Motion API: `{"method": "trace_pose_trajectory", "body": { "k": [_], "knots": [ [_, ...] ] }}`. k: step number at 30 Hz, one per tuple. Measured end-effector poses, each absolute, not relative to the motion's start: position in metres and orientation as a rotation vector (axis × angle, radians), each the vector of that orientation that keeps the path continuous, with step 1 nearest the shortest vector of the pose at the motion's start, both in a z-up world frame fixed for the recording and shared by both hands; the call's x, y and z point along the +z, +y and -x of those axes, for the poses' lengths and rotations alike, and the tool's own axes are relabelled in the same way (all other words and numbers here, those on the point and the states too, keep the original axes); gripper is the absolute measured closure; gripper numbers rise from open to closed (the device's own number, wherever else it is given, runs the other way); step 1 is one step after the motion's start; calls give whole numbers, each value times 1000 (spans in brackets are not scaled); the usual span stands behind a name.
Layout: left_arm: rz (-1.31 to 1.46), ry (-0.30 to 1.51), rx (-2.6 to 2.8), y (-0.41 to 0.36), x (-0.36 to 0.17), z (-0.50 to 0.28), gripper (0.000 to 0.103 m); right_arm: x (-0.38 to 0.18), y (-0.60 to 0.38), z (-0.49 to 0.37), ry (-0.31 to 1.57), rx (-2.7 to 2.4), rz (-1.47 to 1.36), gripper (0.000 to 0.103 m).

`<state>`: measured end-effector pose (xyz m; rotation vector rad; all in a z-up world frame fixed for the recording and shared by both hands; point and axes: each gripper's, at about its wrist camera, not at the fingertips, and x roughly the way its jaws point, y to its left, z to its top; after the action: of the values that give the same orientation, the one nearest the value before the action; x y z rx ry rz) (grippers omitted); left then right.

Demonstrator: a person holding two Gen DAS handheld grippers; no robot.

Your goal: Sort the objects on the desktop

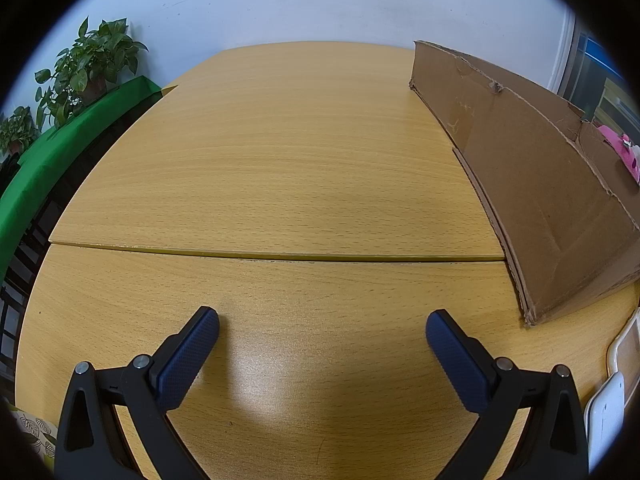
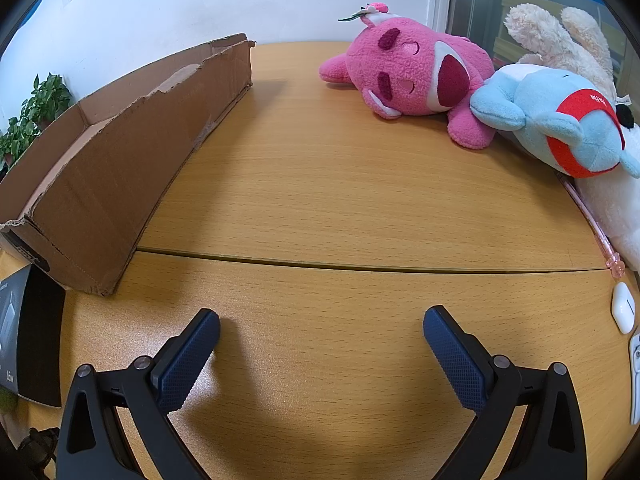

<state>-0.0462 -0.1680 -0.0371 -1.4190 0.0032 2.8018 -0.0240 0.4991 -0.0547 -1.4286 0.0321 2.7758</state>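
Nothing had been picked up at this moment; the sorting looked to be at its very start, with both tools poised low over the wooden table (image 2: 320,200) and neither carrying anything. The cardboard box (image 2: 120,152), a long shallow tray with torn edges, served as the landmark and, in my judgement, the likely place for the things to go. The right gripper (image 2: 321,334) hung with its jaws spread wide and empty just to the right of the box's near corner. Well to the right of the box, toward the far edge of the table, lay the pink plush toy (image 2: 412,76), and pressed against it on the side away from the box was the blue plush toy (image 2: 560,120), with a cream plush toy (image 2: 560,36) behind that. Farther from the box, along the table's right edge, lay a pink pen (image 2: 592,224) and a small white earbud case (image 2: 623,307). The left gripper (image 1: 322,334) was likewise spread apart and held nothing, over bare wood on the left of the box (image 1: 540,184). The next move probably called for the right tool to reach forward and away from the box, straddle a soft toy at a narrow part, and close firmly, since plush yields and can slip.
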Motion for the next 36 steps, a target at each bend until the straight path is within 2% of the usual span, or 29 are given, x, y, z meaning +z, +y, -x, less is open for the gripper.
{"method": "trace_pose_trajectory", "body": {
  "k": [13, 19, 22, 26, 28, 31, 32, 36],
  "knots": [
    [1484, -20, 2792, -168, -31, 38, 0, -55, 497, 46, 41, 2763, 1425, 0],
    [1159, -186, 2799, -139, 50, -43, 0, -55, 497, 46, 42, 2763, 1424, 0],
    [988, -180, 2762, -116, 92, -85, 0, -55, 497, 46, 46, 2762, 1424, 0],
    [903, -130, 2651, -85, 123, -130, 0, -53, 493, 41, 62, 2706, 1497, 0],
    [907, -140, 2578, -73, 124, -146, 0, -47, 482, 21, 15, 2725, 1487, 0],
    [989, -183, 2463, -54, 108, -157, 0, -17, 448, -29, -209, 2809, 1347, 0],
    [1018, -201, 2432, -49, 102, -158, 0, -5, 438, -45, -228, 2850, 1319, 0],
    [1126, -308, 2261, -20, 66, -153, 1, 51, 392, -111, -78, 3196, 1242, 0]
  ]
}}
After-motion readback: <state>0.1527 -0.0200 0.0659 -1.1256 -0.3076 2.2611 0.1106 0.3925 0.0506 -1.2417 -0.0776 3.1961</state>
